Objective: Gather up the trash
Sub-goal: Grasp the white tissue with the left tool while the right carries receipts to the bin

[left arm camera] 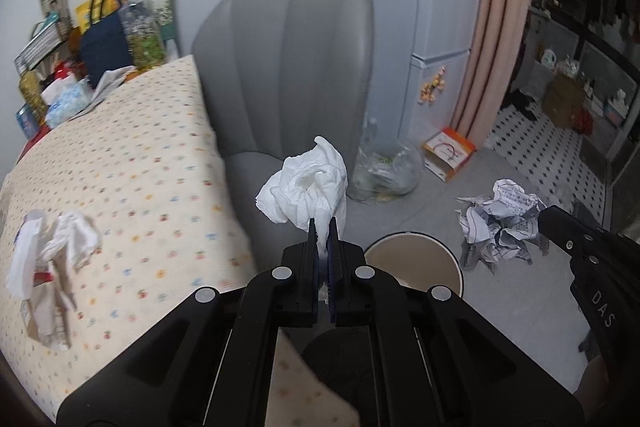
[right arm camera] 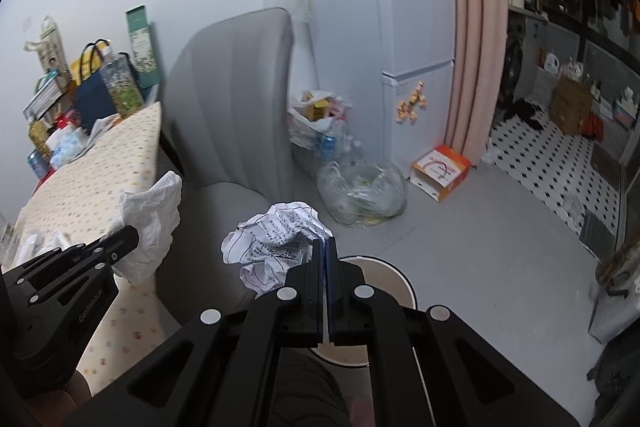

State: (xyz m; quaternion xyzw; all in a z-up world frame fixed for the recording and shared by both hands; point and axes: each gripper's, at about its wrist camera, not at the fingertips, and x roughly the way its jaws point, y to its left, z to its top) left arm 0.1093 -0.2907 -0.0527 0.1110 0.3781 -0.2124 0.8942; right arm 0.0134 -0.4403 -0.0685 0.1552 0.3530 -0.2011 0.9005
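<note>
Left hand-held gripper (left arm camera: 323, 227) clamped on a crumpled white tissue (left arm camera: 306, 187), held above the round bin (left arm camera: 416, 259) beside the grey chair (left arm camera: 288, 67). Right hand-held gripper (right arm camera: 323, 247) pinched tight on a crumpled printed paper (right arm camera: 276, 235), just over the bin's rim. More crumpled tissue and wrappers (left arm camera: 52, 259) lying on the dotted desk (left arm camera: 140, 147). Clear plastic bag (right arm camera: 362, 193) on the floor.

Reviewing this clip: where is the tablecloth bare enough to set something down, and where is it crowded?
The tablecloth is bare across its middle, between the crumpled wrappers near its front-left edge and the bags and packets crowded against the wall. The grey floor is open between the bin, plastic bag and orange box.
</note>
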